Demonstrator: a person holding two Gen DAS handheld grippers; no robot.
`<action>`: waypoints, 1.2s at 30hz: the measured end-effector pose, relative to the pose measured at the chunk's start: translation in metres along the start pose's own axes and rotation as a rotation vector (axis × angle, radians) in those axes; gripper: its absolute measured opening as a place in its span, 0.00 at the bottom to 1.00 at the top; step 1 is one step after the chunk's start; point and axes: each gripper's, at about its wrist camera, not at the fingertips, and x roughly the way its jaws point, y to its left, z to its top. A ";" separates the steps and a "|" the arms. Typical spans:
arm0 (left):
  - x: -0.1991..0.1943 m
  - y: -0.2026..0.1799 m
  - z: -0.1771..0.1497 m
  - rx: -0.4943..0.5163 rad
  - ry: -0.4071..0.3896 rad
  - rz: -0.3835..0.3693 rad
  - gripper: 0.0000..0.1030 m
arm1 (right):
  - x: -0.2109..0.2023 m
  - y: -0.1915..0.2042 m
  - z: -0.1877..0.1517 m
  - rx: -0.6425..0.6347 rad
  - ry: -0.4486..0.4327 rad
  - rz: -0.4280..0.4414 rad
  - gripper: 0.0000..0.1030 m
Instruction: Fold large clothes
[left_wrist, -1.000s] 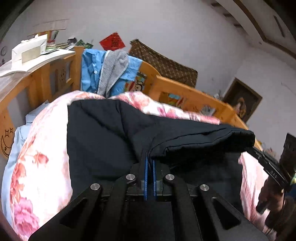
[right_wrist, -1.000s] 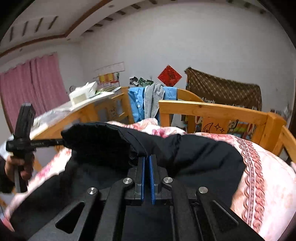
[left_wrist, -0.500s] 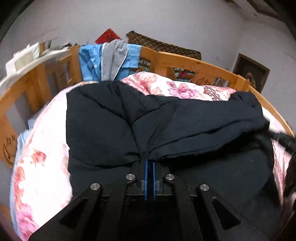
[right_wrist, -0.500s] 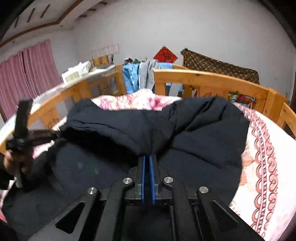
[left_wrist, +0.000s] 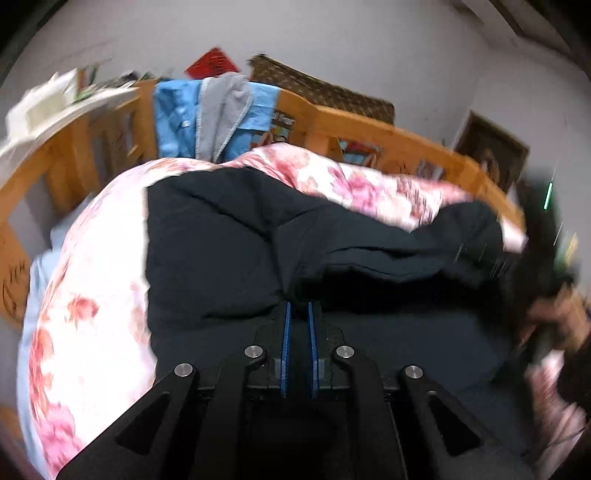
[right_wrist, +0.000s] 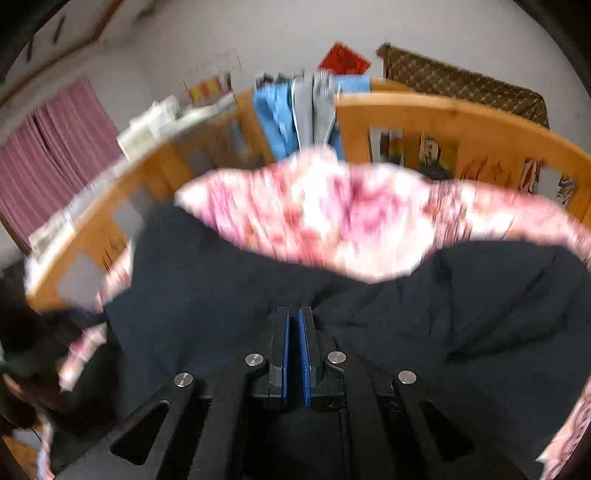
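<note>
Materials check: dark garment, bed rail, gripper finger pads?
Dark garment: looks like matte woven fabric, maybe padded, judging by soft puffy folds and no shine. Bed rail: wood, orange varnish, faint sheen. Finger pads: blue, likely rubber or plastic; the edge looks ribbed, hard to confirm.

Dim, even indoor light; heavy motion blur, worst right view; fisheye-bent edges.

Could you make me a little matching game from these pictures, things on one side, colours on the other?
Things:
1. large garment
2. quilt
3. bed rail
4. curtain

Colours:
A. orange wood
B. dark, near black
C. pink-purple
D. white with pink flowers

Pairs: 1-B, 2-D, 3-A, 4-C
</note>
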 end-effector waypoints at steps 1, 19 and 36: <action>-0.010 0.003 0.002 -0.026 -0.032 -0.030 0.13 | -0.002 -0.002 -0.008 0.001 -0.017 0.007 0.06; 0.119 0.001 0.019 0.008 0.203 -0.015 0.99 | -0.006 -0.012 -0.040 -0.153 -0.067 -0.018 0.12; 0.147 -0.001 0.002 0.081 0.059 0.102 0.99 | 0.032 -0.019 -0.054 -0.193 -0.127 -0.141 0.12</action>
